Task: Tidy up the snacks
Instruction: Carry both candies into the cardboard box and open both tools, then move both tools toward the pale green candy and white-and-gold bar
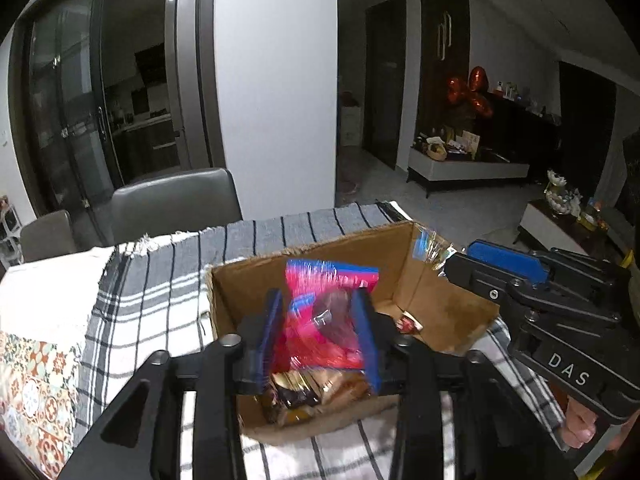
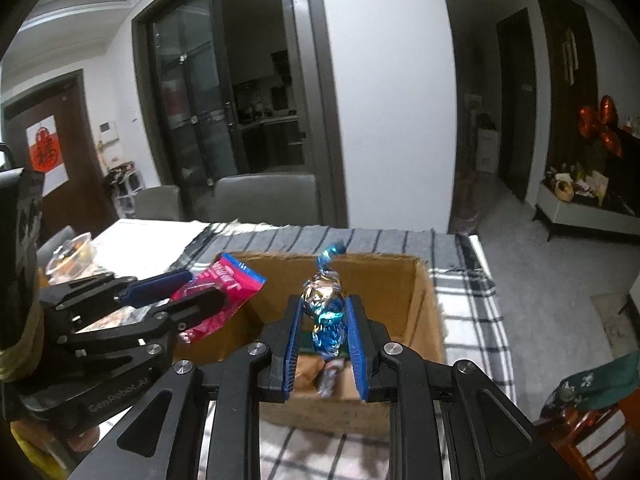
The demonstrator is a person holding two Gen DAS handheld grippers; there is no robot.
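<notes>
Left to right across the checked cloth (image 1: 152, 280): bare cloth at nine o'clock, no loose snacks visible on it; cardboard box (image 1: 448, 300) at centre, several wrapped snacks already lying on its floor. Filling looks well under way; how many snacks remain elsewhere I cannot tell.

Left gripper (image 1: 320, 320) hangs over the box's nine o'clock side, pointing down at a slant into it. A pink packet (image 1: 320, 320) sits between its blue pads, which stand narrowly apart; whether they press on the packet, cannot tell.

Right gripper (image 2: 325, 328), over the three o'clock side, slants down likewise. A blue-and-silver foil candy (image 2: 326, 312) stands upright between its fingers, twisted end at twelve o'clock; gap narrow, contact unclear.

Both snacks are above the box interior, seemingly at the drop.
</notes>
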